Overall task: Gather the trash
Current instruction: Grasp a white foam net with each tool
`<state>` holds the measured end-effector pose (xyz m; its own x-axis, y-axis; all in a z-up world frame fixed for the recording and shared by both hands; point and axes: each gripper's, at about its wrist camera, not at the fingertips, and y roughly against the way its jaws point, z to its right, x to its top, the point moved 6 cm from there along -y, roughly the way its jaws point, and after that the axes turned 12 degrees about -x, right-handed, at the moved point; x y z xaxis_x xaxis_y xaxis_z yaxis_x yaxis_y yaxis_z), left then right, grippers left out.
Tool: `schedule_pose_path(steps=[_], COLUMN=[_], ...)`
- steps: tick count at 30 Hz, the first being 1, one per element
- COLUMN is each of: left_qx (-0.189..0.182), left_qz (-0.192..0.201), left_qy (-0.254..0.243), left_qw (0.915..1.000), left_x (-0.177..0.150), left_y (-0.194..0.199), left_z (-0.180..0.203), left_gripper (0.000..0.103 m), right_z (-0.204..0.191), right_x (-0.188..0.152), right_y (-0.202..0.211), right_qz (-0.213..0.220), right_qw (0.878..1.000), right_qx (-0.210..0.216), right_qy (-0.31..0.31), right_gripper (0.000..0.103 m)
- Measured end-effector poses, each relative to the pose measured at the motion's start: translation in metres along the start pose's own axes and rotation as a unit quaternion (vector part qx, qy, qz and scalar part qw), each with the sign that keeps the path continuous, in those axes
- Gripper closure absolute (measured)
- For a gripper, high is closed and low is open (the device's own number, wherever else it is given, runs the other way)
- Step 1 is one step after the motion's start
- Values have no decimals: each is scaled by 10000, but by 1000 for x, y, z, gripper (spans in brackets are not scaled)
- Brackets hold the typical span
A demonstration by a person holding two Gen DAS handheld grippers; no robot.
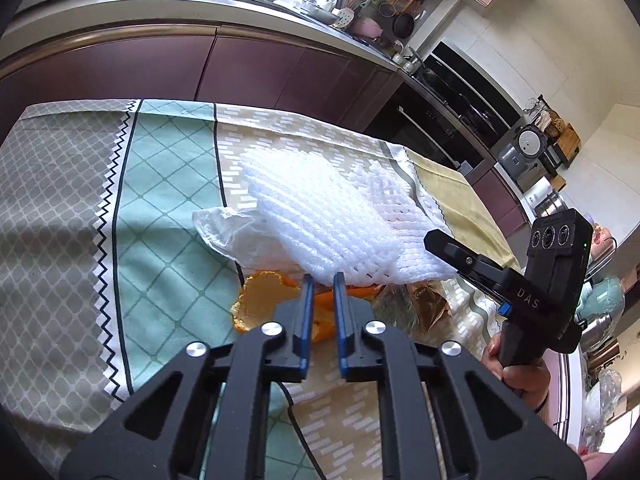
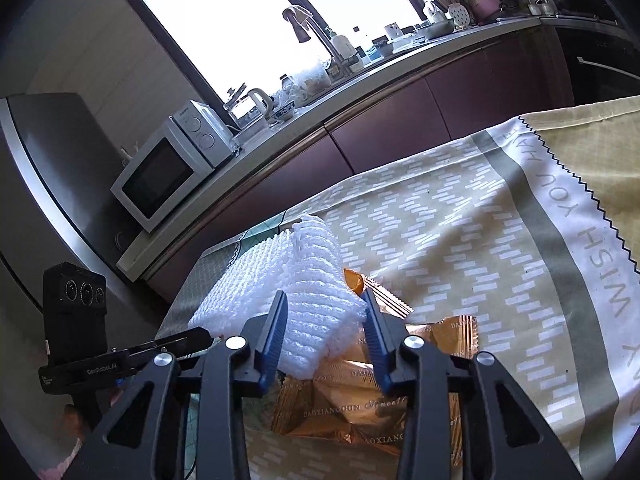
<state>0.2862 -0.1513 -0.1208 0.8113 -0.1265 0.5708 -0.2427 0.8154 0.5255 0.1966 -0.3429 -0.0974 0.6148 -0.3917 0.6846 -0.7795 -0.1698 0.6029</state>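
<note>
White foam netting (image 2: pixel 280 300) lay heaped over the trash on the cloth-covered surface (image 2: pixel 460 220), and the right tool (image 2: pixel 324 304) straddled its near end, fingers apart with the foam between them, not visibly pinched. Gold snack wrappers (image 2: pixel 360 404) lay just beneath and beyond that tool. The left tool (image 1: pixel 322 280), fingers a narrow gap apart and holding nothing, pointed at orange peel (image 1: pixel 256 300) directly ahead, under the foam's edge. The foam's long axis ran away from the right tool, which seemed the nearer.
</note>
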Motion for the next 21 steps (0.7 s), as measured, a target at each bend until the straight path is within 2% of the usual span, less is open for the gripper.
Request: schedule_pose_path(steps=[4, 7, 16, 21], left_qx=[82, 150, 196, 234], left_qz=[136, 240, 670, 884], left_qy=[-153, -273, -508, -567], left_qw=[9998, 9992, 9963, 9942], left_x=[3, 3, 3, -5], left_y=[3, 12, 55, 89], left_z=[4, 10, 23, 25], left_gripper=[99, 100, 100, 100], right_z=[-3, -6, -18, -34], right_x=[-1, 1, 14, 14], right_y=[4, 10, 33, 40], right_qz=[29, 103, 416, 448], right_qw=[10000, 9999, 9987, 9980], right_qx=[44, 96, 292, 434], right_qy=[14, 4, 29, 142], right_gripper=[86, 89, 91, 91])
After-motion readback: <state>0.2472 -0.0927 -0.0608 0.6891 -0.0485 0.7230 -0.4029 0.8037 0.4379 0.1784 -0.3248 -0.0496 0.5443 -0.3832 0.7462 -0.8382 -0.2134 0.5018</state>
